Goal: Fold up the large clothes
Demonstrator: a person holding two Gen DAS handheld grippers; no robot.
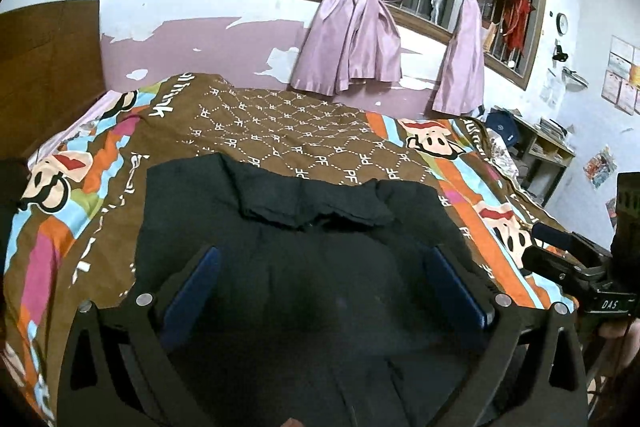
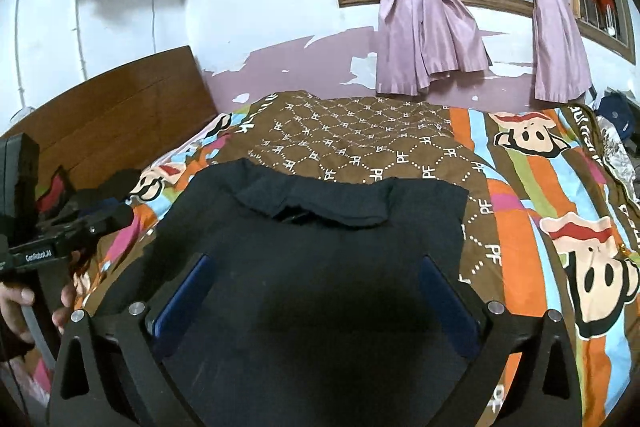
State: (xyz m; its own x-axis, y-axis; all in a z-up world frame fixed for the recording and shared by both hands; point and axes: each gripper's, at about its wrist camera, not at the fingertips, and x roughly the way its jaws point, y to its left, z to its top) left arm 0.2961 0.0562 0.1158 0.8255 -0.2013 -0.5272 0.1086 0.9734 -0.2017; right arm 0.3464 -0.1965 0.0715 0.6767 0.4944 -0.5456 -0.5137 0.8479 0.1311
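- Left wrist view: a dark shirt is spread on the bed.
- Left gripper and right gripper are held wide, empty.
- Soft, limp cloth is judged; side hems are best pinched.

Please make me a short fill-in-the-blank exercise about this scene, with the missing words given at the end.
1. The black garment lies spread on the ____.
2. Both the left tool and the right tool are ____.
3. The curtains at the window are ____ in colour.
4. The garment's collar points toward the ____.

Missing words: bed; open; purple; window
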